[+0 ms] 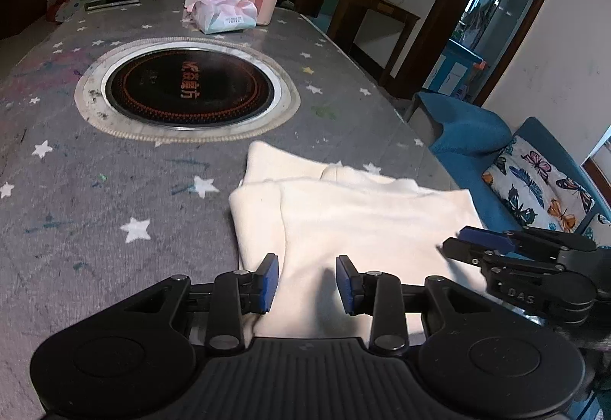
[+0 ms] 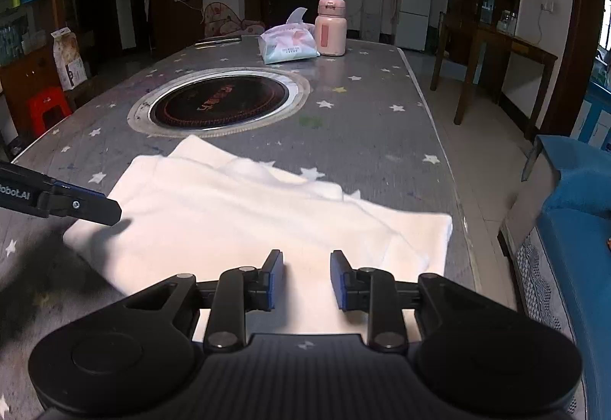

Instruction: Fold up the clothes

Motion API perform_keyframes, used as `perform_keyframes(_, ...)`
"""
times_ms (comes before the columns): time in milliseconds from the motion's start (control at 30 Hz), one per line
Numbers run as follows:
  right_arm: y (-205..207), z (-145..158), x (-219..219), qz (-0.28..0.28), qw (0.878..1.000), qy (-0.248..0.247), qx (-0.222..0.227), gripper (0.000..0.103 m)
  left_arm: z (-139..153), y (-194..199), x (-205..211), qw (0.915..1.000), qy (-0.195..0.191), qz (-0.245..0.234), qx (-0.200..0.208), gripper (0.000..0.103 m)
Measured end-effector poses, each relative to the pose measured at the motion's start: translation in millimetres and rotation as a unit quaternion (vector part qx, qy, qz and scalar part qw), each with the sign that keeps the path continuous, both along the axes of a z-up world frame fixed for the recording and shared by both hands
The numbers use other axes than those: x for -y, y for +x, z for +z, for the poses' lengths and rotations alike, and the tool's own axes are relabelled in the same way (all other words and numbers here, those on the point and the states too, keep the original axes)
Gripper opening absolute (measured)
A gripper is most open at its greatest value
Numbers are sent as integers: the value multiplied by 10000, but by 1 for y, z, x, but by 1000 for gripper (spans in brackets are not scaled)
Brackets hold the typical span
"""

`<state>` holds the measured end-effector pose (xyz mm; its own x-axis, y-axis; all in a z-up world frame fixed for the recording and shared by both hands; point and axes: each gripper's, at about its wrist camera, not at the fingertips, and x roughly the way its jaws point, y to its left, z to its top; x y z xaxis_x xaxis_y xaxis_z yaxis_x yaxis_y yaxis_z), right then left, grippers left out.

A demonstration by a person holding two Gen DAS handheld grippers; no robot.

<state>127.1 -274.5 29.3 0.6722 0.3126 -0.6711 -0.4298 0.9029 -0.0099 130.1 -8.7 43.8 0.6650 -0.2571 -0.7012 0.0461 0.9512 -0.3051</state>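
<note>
With the white garment [image 2: 244, 221] lying partly folded on the star-patterned table [image 2: 382, 137], both left tongs [image 1: 307, 282] and right tongs [image 2: 307, 276] hover spread and empty, so each should pinch a near corner evenly before folding.

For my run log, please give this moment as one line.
task: fold clothes | white garment: folded, flat on starred tablecloth | left tool: open, empty | right tool: open, empty
</note>
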Motion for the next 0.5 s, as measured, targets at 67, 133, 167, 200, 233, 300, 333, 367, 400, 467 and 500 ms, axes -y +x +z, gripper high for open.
perform_keyframes(67,6,1,-2,-1,10000,6,1,26,3,5,1,10000,15,3,23,36)
perform_keyframes(133,12,0,-4,-12,10000,26,-21,26,4,11,3,10000,27,-5,33,36)
perform_keyframes(167,15,0,-5,-21,10000,50,-44,27,5,14,4,10000,32,-9,37,36)
perform_keyframes(200,18,-1,-5,-38,9999,92,-89,27,5,17,5,10000,36,-11,40,36)
perform_keyframes(233,20,-2,-5,-61,9999,102,-106,27,4,20,5,10000,12,-4,22,36)
perform_keyframes(300,24,-5,-4,-121,9998,97,-139,27,2,27,5,10000,-31,13,-14,36)
perform_keyframes(333,26,-8,-3,-146,9997,98,-176,27,0,30,5,10000,-22,27,-38,36)
perform_keyframes(367,27,-10,-3,-165,9996,105,-201,27,-2,32,5,10000,-13,41,-63,36)
perform_keyframes(400,27,-11,-2,-180,9995,112,-219,27,-4,35,5,9999,-4,56,-88,36)
perform_keyframes(467,26,-10,0,-186,9996,123,-198,27,-9,38,5,9998,1,92,-150,36)
perform_keyframes(500,26,-9,0,-189,9996,129,-187,27,-11,39,4,9998,-3,110,-182,36)
